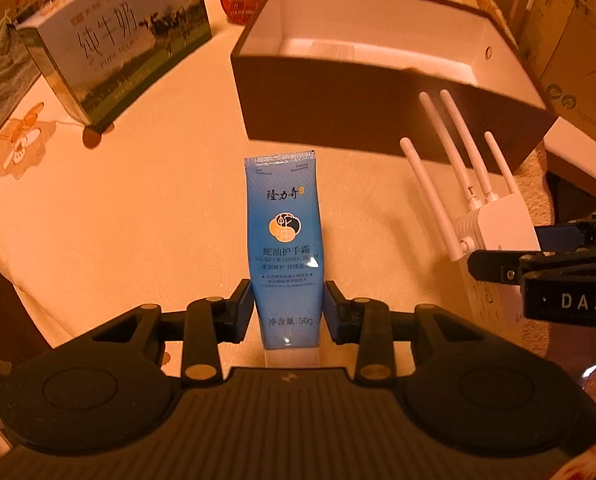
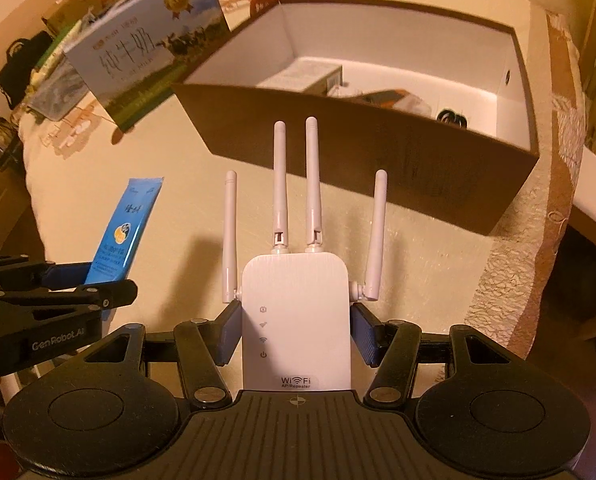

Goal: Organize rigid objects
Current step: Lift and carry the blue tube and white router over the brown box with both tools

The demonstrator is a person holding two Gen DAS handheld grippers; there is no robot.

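Between the pads of the left hand-held gripper [image 1: 288, 306]: blue hand cream tube [image 1: 285, 248], clamped, held above the surface [image 1: 137, 208] — marked "SNAKE OIL HAND CREAM", "50g". Clamped in the right hand-held gripper [image 2: 296, 334]: white four-antenna repeater [image 2: 295, 320] — marked "WiFi AP/Repeater". Ahead of both: open brown box [image 2: 358, 152]; beside it, carton [image 1: 113, 40] marked "PURE MILK".

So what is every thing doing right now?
Tube: held upright in the left tongs.
Repeater: held in the right tongs, antennas up.
Box: open, a few things inside.
Milk carton: standing, closed.
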